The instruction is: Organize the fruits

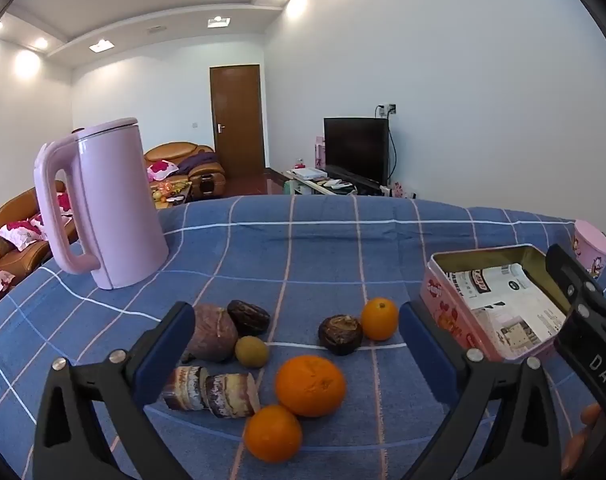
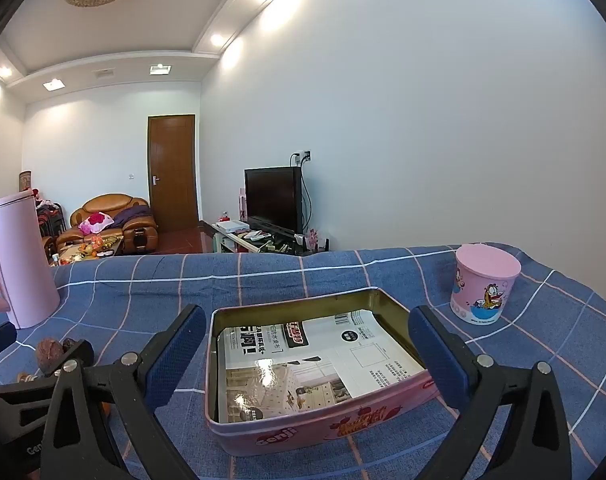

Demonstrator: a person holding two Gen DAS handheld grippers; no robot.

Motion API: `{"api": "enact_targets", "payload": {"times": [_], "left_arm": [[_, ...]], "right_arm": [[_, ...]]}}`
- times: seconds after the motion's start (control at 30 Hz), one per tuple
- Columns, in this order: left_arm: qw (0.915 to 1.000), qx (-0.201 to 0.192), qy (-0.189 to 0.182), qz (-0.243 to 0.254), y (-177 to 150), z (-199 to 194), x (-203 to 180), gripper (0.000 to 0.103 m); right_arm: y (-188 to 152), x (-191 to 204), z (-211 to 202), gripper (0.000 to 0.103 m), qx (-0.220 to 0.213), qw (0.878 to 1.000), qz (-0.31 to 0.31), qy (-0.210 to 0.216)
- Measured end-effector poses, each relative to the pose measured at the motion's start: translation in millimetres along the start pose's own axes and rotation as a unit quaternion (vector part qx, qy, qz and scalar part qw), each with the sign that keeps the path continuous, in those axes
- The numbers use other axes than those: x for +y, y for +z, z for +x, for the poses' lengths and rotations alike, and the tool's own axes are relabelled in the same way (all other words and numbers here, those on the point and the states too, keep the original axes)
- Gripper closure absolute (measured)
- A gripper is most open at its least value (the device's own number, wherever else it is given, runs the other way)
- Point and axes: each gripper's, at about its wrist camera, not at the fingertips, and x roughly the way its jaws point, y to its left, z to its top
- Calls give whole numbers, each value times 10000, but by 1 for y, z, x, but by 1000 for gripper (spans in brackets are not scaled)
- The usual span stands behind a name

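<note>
Fruits lie on the blue checked cloth in the left wrist view: a large orange (image 1: 310, 385), a smaller orange (image 1: 273, 433), a small orange (image 1: 379, 318), a green-brown round fruit (image 1: 252, 351), a brown passion fruit (image 1: 213, 333), two dark dried fruits (image 1: 248, 317) (image 1: 340, 334) and two striped brown pieces (image 1: 210, 389). My left gripper (image 1: 297, 350) is open above them, holding nothing. A pink tin (image 2: 323, 426) lined with printed paper stands open; it also shows in the left wrist view (image 1: 455, 320). My right gripper (image 2: 307, 346) is open and empty, its fingers either side of the tin.
A pink kettle (image 1: 103, 204) stands at the back left of the table, also in the right wrist view (image 2: 19, 260). A pink cartoon cup (image 2: 485, 284) stands at the back right. The table's far edge drops off toward a living room with sofas and a TV.
</note>
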Motion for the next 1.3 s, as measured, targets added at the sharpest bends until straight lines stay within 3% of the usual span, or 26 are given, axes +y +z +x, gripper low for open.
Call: {"api": "enact_targets", "payload": {"times": [0.37, 1.3], "left_arm": [[9997, 28, -240, 34, 0, -2, -2, 0], [9997, 41, -240, 13, -1, -3, -2, 0]], "right_arm": [[0, 0, 1, 1, 28, 10000, -11, -5], [0, 2, 2, 1, 50, 10000, -18, -6]]}}
